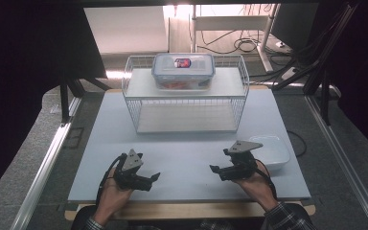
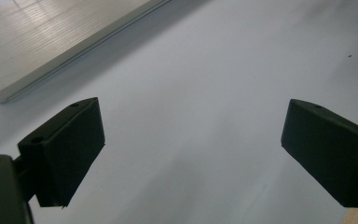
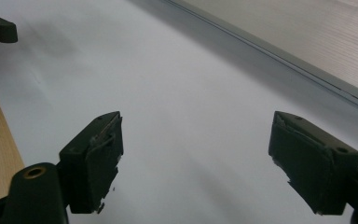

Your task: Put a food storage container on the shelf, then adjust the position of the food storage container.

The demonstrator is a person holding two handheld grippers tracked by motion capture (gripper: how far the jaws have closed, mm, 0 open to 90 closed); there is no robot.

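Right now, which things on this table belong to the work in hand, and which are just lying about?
In play, as a guess from what lies nearest:
- left gripper, open, holding nothing
- right gripper, open, holding nothing
- white dish, beside the right gripper

Apart from both grippers:
- wire rack, at the table's far side
- lidded plastic box, on top of the rack

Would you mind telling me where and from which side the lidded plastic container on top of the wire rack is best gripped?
Probably by its short ends, one gripper per end, coming from left and right. The container is wide, lies flat on the rack, and its ends stand free. Both grippers, left and right, are open.
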